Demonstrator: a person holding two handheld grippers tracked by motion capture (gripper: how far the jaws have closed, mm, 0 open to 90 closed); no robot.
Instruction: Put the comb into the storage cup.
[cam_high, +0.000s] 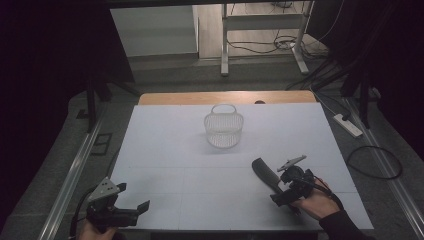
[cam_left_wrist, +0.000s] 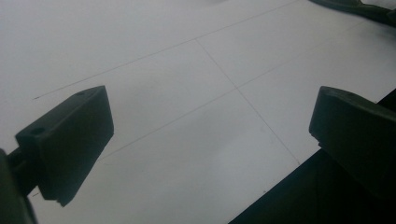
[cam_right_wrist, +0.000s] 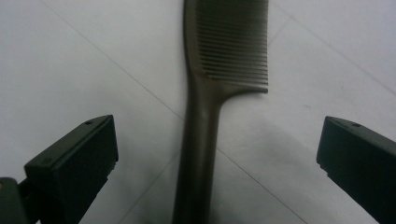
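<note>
A dark comb (cam_high: 264, 174) lies flat on the white table at the front right. In the right gripper view the comb (cam_right_wrist: 205, 112) runs up the middle, handle toward me and teeth at the top. My right gripper (cam_right_wrist: 217, 163) is open, one jaw on either side of the handle, neither one touching it. In the high view the right gripper (cam_high: 286, 192) sits over the comb's handle end. My left gripper (cam_high: 142, 207) rests open at the front left edge of the table, and the left gripper (cam_left_wrist: 210, 140) has only bare table between its jaws.
A small white wire basket (cam_high: 223, 128) with a handle stands upright at the middle of the table, toward the back. The white table sheet (cam_high: 165, 150) ends close to both hands at the front. A power strip (cam_high: 348, 125) and cables lie on the floor to the right.
</note>
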